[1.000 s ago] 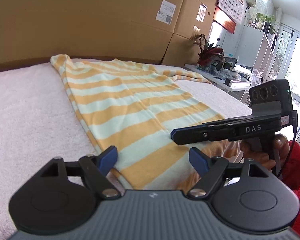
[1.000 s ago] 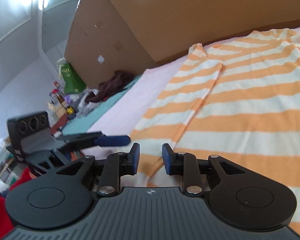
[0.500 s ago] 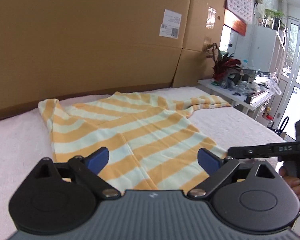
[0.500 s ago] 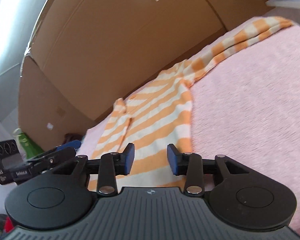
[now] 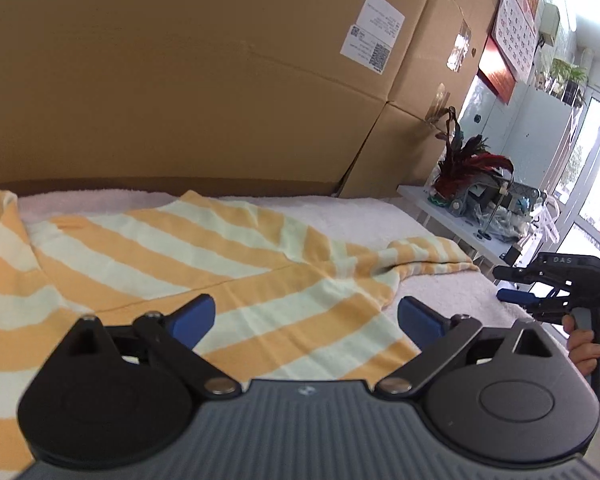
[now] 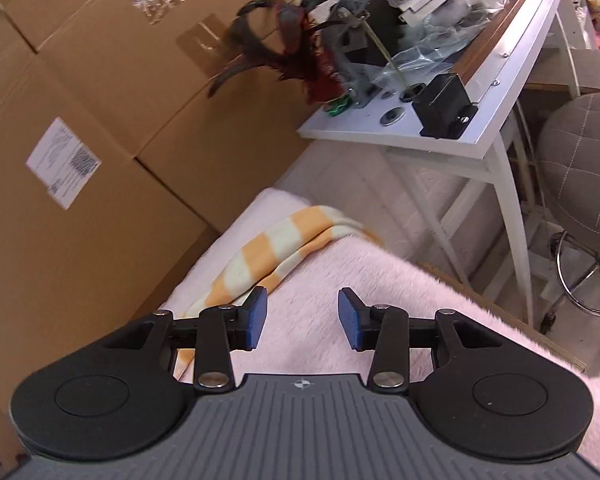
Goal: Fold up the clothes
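Left wrist view: the left gripper (image 5: 304,318) hangs over a striped orange-and-white garment (image 5: 172,264), its blue pads spread wide with nothing between them; the left gripper's figure rose early in the last second, so its jaws have just been opening. The garment lies flat on a pale fleecy blanket (image 5: 332,216), filling the view from 9 o'clock to the centre, and one sleeve (image 5: 432,254) trails toward 3 o'clock. Brown cardboard boxes (image 5: 204,80) stand behind, from 10 to 1 o'clock. At 3 o'clock the right gripper (image 5: 512,284) shows side-on beyond the sleeve's end, held by a hand (image 5: 584,344); its jaws seem parted, though from this angle that is hard to judge.

Right wrist view: the right gripper (image 6: 302,318) points over the pink blanket (image 6: 380,280), its pads apart and pinching nothing; its jaws have just been opening. The striped sleeve (image 6: 284,240) lies ahead at 11 o'clock, its near part just beside the left pad. A white table (image 6: 420,136) carrying metal equipment stands at 1 o'clock, a grey quilted stool (image 6: 580,168) at 3 o'clock.
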`<state>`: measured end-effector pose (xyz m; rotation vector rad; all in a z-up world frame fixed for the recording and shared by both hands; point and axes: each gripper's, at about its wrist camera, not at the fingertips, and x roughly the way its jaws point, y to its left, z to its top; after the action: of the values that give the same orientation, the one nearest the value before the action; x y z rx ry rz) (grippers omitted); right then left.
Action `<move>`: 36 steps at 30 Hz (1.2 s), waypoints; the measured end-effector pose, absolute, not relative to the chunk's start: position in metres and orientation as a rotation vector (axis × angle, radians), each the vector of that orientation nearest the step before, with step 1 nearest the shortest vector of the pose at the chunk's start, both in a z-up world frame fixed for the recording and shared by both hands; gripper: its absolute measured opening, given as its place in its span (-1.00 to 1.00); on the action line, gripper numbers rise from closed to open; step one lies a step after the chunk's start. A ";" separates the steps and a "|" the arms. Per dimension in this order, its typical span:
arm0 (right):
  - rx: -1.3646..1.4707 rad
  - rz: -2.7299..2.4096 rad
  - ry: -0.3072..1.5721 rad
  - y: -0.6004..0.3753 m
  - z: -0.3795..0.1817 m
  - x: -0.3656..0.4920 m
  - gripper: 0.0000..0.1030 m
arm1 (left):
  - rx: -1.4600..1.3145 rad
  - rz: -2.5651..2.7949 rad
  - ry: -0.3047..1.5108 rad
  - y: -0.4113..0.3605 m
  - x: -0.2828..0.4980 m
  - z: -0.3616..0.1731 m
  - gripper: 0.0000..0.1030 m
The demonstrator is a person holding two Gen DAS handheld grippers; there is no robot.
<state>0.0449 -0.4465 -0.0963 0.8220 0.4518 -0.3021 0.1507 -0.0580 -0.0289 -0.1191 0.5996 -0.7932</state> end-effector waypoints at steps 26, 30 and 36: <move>0.938 -0.419 0.181 -0.457 -0.114 0.029 -0.98 | -0.178 -0.807 0.693 -0.051 0.168 -0.039 0.98; 0.912 -0.445 0.092 -0.451 -0.108 0.007 -0.90 | -0.177 -0.808 0.694 -0.051 0.168 -0.039 0.98; 1.055 -0.470 0.296 -0.475 -0.116 0.022 -0.45 | -0.174 -0.811 0.695 -0.052 0.168 -0.038 0.98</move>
<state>0.0223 -0.4751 -0.1156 1.0551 0.2959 -0.4698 0.1680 -0.0518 -0.0383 -0.1742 0.6951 -0.8109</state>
